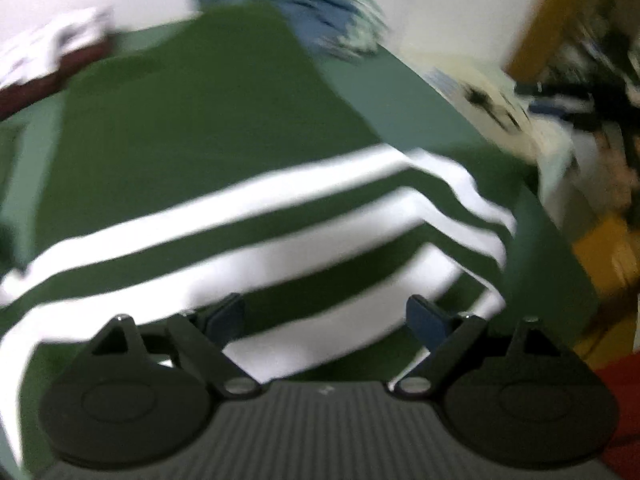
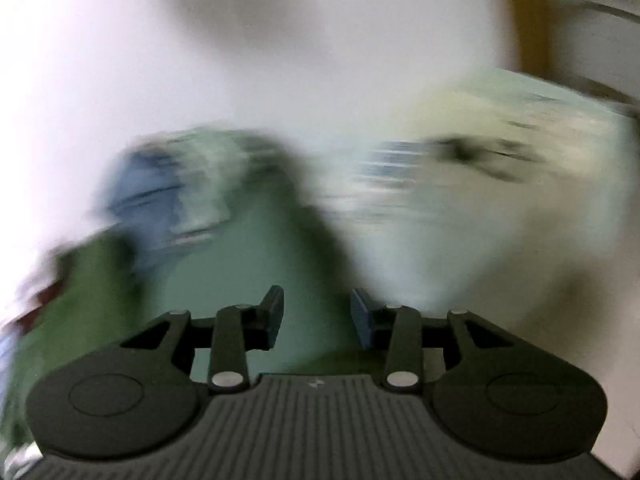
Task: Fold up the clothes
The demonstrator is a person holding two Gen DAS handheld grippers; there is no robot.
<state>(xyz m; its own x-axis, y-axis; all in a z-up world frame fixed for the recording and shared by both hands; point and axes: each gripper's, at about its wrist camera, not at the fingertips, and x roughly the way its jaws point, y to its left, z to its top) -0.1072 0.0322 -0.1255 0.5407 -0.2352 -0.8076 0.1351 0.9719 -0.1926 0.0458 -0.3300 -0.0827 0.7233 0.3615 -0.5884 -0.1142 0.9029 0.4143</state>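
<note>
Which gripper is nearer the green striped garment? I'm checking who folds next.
Left. The left gripper hangs right over the green striped garment; the right gripper is off its edge, above the mat.

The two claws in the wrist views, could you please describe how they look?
Both the left claw and right claw look alike: black linkage arms with silver pivot screws, rounded black housings, a ribbed grey base, and dark blue pads on the fingertips.

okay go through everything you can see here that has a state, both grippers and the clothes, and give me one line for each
Left hand-held gripper: open wide, nothing between its jaws.
Right hand-held gripper: open, nothing between its jaws.
Green striped garment: spread flat, one side folded in, not held.
Blue garment: crumpled, lying past the green one.
Cream garment: lying loose, too blurred to tell whether it is folded.
</note>
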